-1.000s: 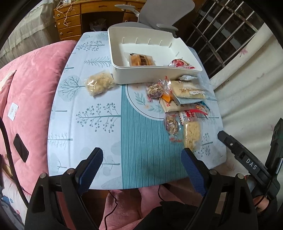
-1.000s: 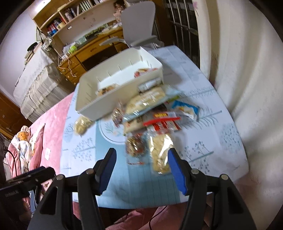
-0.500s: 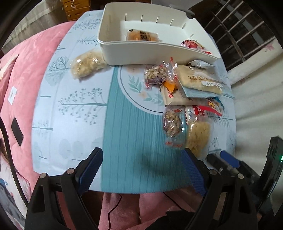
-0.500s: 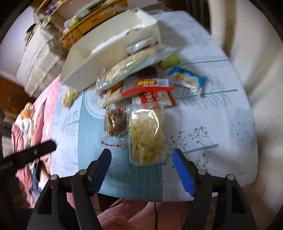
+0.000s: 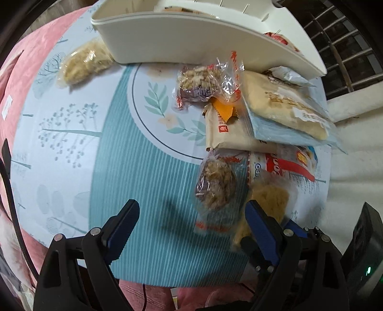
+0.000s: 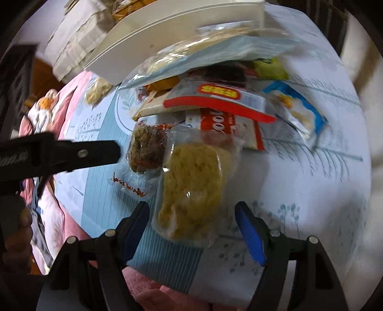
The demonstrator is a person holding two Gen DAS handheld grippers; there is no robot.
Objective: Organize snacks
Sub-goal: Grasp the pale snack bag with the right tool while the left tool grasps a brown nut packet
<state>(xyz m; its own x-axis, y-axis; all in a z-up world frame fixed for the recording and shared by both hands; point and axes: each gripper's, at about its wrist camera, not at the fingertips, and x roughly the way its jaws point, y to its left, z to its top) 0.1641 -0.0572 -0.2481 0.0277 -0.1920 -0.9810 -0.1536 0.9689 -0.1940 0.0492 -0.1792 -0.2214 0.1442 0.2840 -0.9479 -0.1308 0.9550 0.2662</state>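
Right gripper (image 6: 192,226): spread wide, straddling the near end of the yellow crisp bag (image 6: 191,189), gripping nothing.
Left gripper (image 5: 191,227): wide apart, empty, beside that bag.
Yellow crisp bag: clear, crinkled, nearest item of the pile before the white bin (image 5: 191,40).

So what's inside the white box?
The white box is seen from low down, so its wall hides most of the inside. Only a red packet and an orange packet's edge peek over the rim.
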